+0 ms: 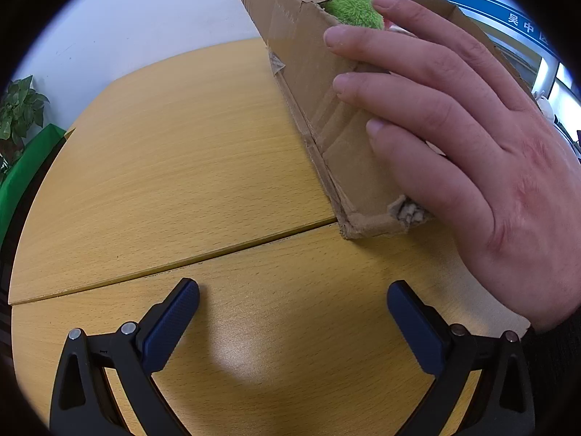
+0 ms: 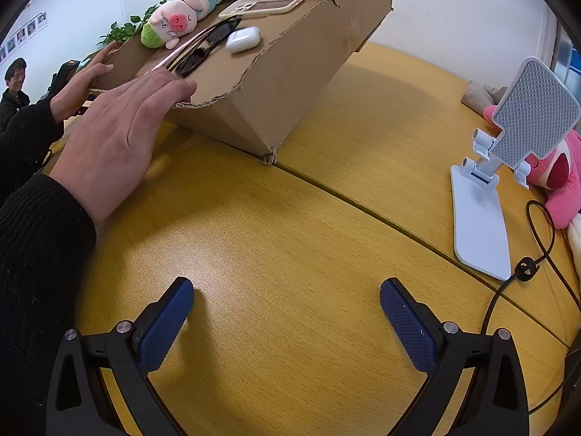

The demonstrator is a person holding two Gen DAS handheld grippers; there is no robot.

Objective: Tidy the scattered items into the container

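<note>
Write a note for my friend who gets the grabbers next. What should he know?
Left tool and right tool: both open, empty, low over the table.
Two bare hands tilt the cardboard box up on one corner.
Inside it: pig plush, sunglasses, earbud case, phone case.
Still outside: white phone stand and pink plush, on the right side.

left wrist view: low over the table (image 1: 174,167), close, facing the tilted box (image 1: 308,83) from its left side
right wrist view: low, close, facing the box (image 2: 290,83) from its right
shared: box, table seam
</note>
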